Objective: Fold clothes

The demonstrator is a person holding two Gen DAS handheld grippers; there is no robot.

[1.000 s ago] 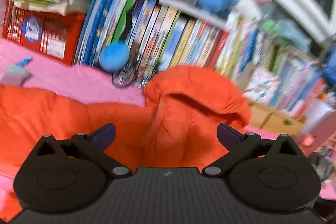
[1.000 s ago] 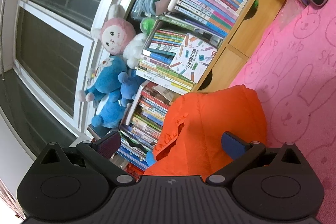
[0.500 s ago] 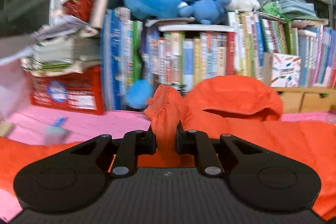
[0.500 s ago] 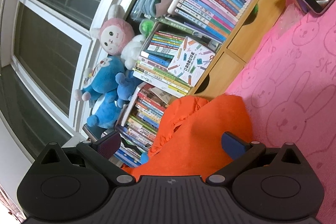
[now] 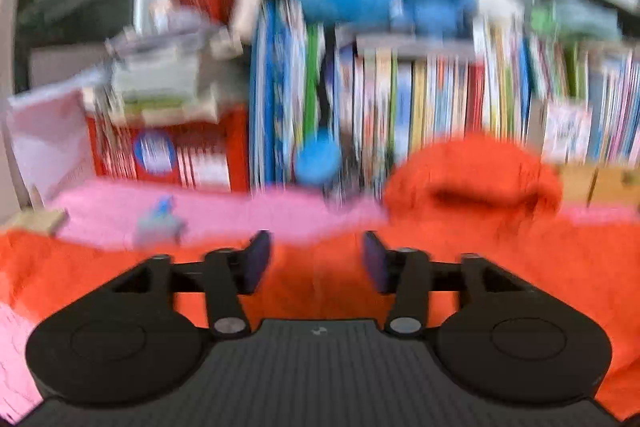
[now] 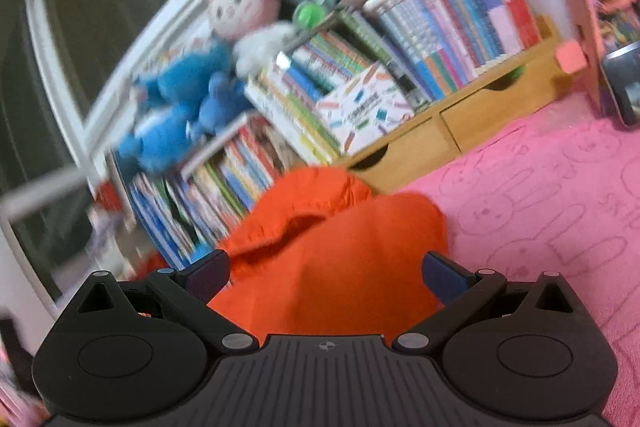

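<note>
An orange hooded jacket (image 5: 472, 211) lies spread on the pink rabbit-print cover (image 5: 168, 207), its hood bunched toward the bookshelf. My left gripper (image 5: 316, 261) hovers just over the jacket's body, left of the hood, jaws open and nothing between them. In the right wrist view the jacket's hood end (image 6: 336, 247) fills the space ahead, and my right gripper (image 6: 326, 273) stands wide open above it, holding nothing. Both views are blurred by motion.
A packed bookshelf (image 6: 400, 67) with blue (image 6: 176, 115) and pink (image 6: 240, 3) plush toys runs along the window. A red crate (image 5: 168, 155) stands at the left. Wooden drawers (image 6: 460, 135) sit under the books. Pink cover (image 6: 560, 211) stretches to the right, with a phone (image 6: 622, 87) propped at its far edge.
My left gripper, shut on a pinch of orange fabric half a second ago, has opened and let it drop. The right gripper has swung and tilted, staying open over the hood.
</note>
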